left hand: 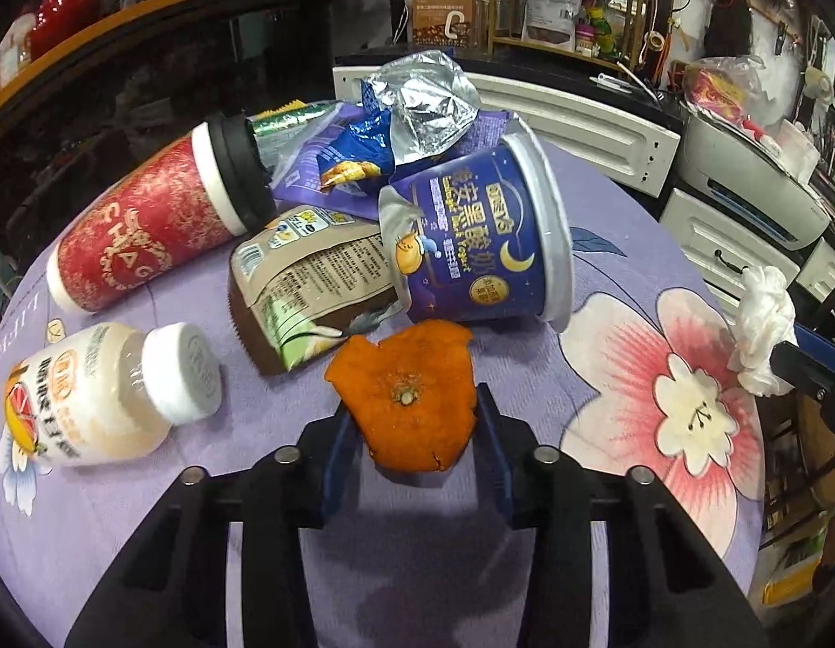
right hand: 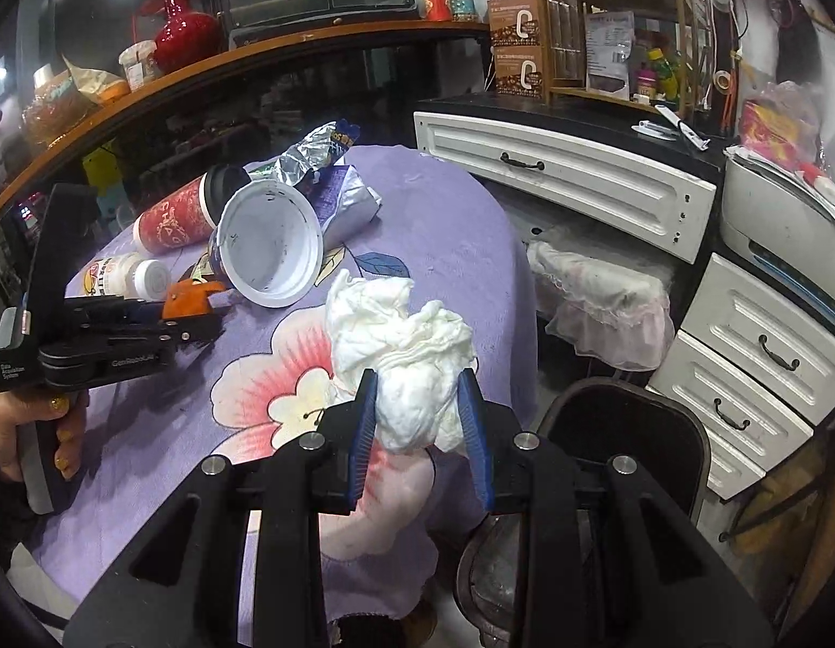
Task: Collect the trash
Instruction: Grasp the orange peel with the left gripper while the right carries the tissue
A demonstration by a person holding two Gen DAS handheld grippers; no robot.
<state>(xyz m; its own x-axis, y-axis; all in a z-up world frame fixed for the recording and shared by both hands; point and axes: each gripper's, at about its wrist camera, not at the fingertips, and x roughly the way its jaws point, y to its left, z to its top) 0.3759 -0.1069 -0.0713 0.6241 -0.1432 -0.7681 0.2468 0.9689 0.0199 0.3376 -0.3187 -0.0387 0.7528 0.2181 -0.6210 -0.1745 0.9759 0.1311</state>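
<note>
My left gripper [left hand: 417, 421] is shut on an orange peel [left hand: 409, 391] and holds it just above the purple flowered tablecloth [left hand: 606, 281]. My right gripper [right hand: 420, 405] is shut on a crumpled white tissue [right hand: 401, 340] near the table's right edge; the tissue also shows in the left wrist view [left hand: 760, 335]. Beyond the peel lie a blue yogurt cup [left hand: 471, 237] on its side, a red paper cup [left hand: 147, 221] with a black lid, a white bottle [left hand: 104, 394], a brown snack bag [left hand: 304, 291] and foil wrappers [left hand: 417, 108].
A dark bin [right hand: 622, 448] stands on the floor right of the table, under my right gripper. White drawers [right hand: 568, 178] and a printer [right hand: 784, 216] stand behind and to the right. A dark counter [right hand: 255, 81] curves behind the table.
</note>
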